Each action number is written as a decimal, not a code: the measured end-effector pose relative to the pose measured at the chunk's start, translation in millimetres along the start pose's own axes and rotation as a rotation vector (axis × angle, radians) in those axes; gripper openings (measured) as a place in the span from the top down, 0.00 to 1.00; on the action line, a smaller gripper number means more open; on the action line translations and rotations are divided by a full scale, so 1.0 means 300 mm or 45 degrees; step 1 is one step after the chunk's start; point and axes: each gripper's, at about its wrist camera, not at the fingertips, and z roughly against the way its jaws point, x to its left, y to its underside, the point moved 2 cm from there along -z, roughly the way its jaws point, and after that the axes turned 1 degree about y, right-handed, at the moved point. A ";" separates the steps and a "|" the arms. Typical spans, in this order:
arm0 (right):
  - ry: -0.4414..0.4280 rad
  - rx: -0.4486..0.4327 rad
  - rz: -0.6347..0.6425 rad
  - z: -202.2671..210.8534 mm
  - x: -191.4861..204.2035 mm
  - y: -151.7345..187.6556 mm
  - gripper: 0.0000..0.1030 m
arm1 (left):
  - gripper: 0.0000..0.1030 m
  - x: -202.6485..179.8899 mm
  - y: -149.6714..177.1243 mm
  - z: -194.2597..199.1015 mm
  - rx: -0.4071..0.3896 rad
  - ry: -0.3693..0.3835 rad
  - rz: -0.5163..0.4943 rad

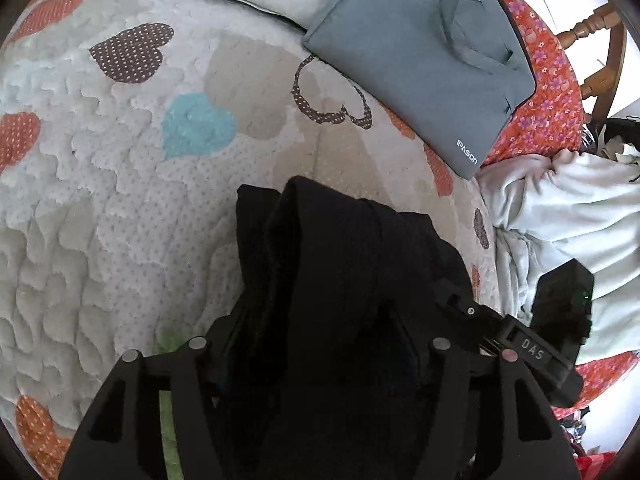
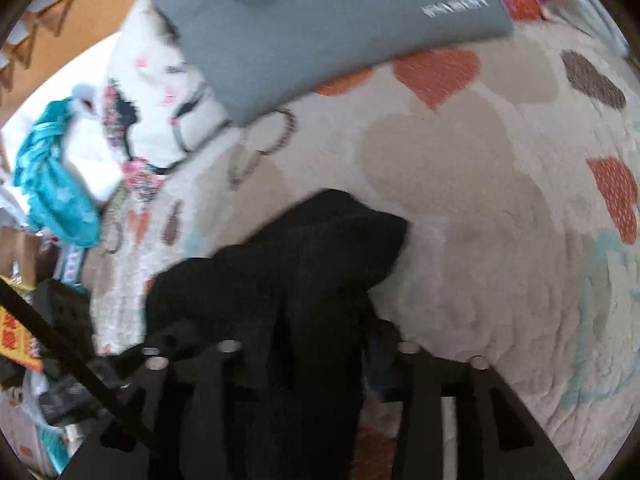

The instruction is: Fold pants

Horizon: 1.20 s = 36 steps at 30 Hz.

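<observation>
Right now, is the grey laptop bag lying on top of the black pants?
No, the grey laptop bag lies farther up the heart-patterned quilt, apart from the black pants, with bare quilt between them.

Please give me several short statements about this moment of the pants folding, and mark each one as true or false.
1. The pants are black. True.
2. The left gripper has pants cloth between its fingers. True.
3. The grey bag lies on top of the pants. False: it lies apart from them, farther up the quilt.
4. The quilt is plain white. False: it bears hearts in orange, brown, teal and beige.
5. The right gripper hangs free of any cloth. False: black pants cloth runs between its fingers too.
6. The grey bag carries white lettering near one corner. True.
</observation>
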 end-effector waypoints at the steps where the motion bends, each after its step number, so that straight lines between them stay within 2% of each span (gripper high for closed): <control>1: -0.005 0.001 0.003 0.001 -0.002 0.001 0.51 | 0.40 -0.004 0.000 0.001 0.005 -0.005 -0.009; 2: -0.002 0.000 0.015 0.002 0.001 0.001 0.52 | 0.40 -0.009 -0.001 0.003 0.008 -0.009 -0.018; 3: -0.011 0.008 0.037 0.005 0.014 -0.001 0.61 | 0.43 -0.013 -0.001 0.002 0.011 -0.011 -0.025; 6: 0.000 0.013 0.080 0.021 0.046 -0.007 0.72 | 0.50 -0.032 -0.001 0.012 0.010 -0.014 -0.039; 10: 0.017 -0.039 0.113 0.063 0.092 -0.031 0.74 | 0.51 -0.050 -0.029 0.032 -0.009 0.003 -0.023; 13: 0.054 -0.039 0.099 0.054 0.092 -0.047 0.73 | 0.45 -0.022 -0.038 0.005 0.020 -0.006 0.030; 14: 0.080 -0.019 0.097 0.037 0.086 -0.045 0.69 | 0.41 -0.009 -0.035 -0.004 0.029 -0.007 0.047; 17: 0.136 0.031 0.122 -0.010 0.066 -0.032 0.64 | 0.41 0.011 -0.023 -0.007 0.046 0.047 0.082; 22: 0.114 0.044 0.135 0.002 0.065 -0.034 0.61 | 0.41 0.003 -0.018 0.005 0.034 0.049 0.055; 30: 0.093 0.011 0.120 0.016 0.052 0.001 0.54 | 0.34 -0.037 0.004 -0.011 0.006 -0.064 -0.046; 36: -0.011 -0.022 0.065 -0.002 0.019 0.008 0.51 | 0.30 -0.067 0.023 -0.035 -0.046 -0.134 -0.151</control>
